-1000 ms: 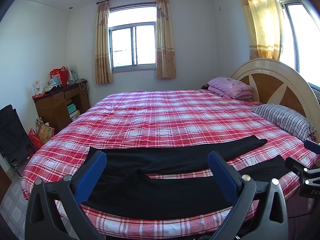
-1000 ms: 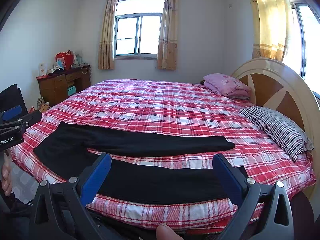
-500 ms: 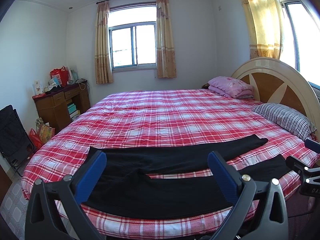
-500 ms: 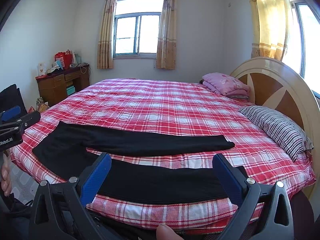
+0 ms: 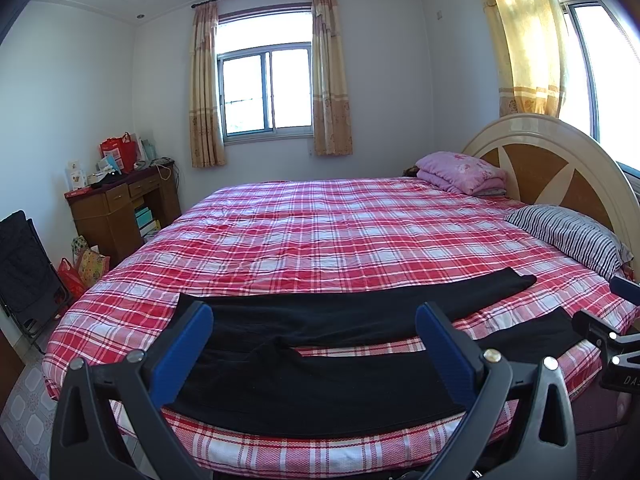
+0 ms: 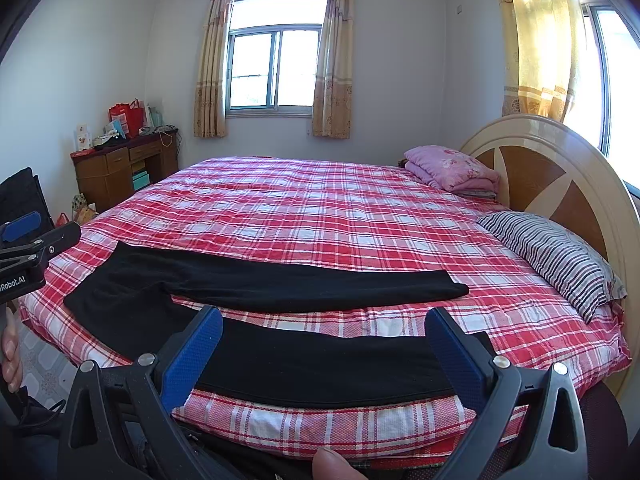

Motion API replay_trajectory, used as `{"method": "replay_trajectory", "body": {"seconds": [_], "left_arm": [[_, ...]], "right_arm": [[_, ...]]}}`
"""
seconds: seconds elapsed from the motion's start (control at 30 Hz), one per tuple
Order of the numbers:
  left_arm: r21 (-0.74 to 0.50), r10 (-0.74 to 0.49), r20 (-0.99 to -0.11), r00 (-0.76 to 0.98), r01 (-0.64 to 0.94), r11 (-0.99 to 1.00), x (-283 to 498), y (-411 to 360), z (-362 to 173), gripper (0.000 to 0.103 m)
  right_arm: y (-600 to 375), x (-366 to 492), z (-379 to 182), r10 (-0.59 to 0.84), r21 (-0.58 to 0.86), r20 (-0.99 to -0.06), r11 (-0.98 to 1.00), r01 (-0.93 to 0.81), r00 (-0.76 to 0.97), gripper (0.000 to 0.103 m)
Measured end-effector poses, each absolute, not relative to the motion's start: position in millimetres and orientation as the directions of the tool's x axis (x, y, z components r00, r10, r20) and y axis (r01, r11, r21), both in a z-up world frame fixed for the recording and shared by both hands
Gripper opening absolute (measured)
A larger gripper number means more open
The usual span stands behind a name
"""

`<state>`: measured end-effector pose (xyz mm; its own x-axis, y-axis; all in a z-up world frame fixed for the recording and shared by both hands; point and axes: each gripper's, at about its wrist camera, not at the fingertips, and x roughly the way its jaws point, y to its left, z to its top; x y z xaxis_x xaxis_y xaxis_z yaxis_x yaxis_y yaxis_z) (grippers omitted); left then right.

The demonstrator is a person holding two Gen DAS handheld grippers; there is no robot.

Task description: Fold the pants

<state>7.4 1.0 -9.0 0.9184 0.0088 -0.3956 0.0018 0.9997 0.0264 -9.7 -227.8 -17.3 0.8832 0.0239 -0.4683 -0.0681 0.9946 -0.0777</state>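
Note:
Black pants lie flat near the front edge of the bed, waist to the left, both legs spread apart and pointing right; they also show in the right wrist view. My left gripper is open and empty, held in front of the waist and crotch area. My right gripper is open and empty, held in front of the near leg. The right gripper also shows at the right edge of the left wrist view, near the leg ends. The left gripper shows at the left edge of the right wrist view.
The bed has a red plaid cover and a curved headboard on the right. A striped pillow and a folded pink blanket lie by the headboard. A wooden desk and bags stand at the left.
Both views have shifted only slightly; the pants lie as before and both grippers stay open.

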Motion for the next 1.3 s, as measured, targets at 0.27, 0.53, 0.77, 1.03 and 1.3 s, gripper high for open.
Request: {"method": "replay_trajectory", "body": {"seconds": [0.27, 0.53, 0.77, 1.03, 1.3], "left_arm": [[0.034, 0.009, -0.401, 0.916, 0.005, 0.999, 8.4, -1.1, -10.9, 0.103], [0.036, 0.01, -0.403, 0.915, 0.005, 0.999, 8.1, -1.9, -12.1, 0.103], [0.039, 0.012, -0.404, 0.915, 0.004, 0.999, 9.5, -2.7, -11.6, 0.103], [0.041, 0.009, -0.41, 0.912, 0.008, 0.999, 10.4, -3.2, -13.4, 0.103], [0.049, 0.014, -0.422, 0.907, 0.007, 0.999, 17.1, -4.3, -17.4, 0.103]], "right_arm": [[-227.5, -9.6, -18.5, 0.021, -0.079, -0.47, 0.995, -0.065, 0.882, 0.102], [-227.4, -9.3, -18.7, 0.021, -0.078, -0.472, 0.995, -0.066, 0.882, 0.102], [-228.5, -7.3, -19.0, 0.021, -0.078, -0.473, 0.995, -0.066, 0.881, 0.102], [-228.9, -6.3, -19.7, 0.019, -0.079, -0.477, 0.995, -0.064, 0.879, 0.102], [-231.9, 2.4, -26.4, 0.006, -0.084, -0.492, 0.995, -0.054, 0.871, 0.102]]}}
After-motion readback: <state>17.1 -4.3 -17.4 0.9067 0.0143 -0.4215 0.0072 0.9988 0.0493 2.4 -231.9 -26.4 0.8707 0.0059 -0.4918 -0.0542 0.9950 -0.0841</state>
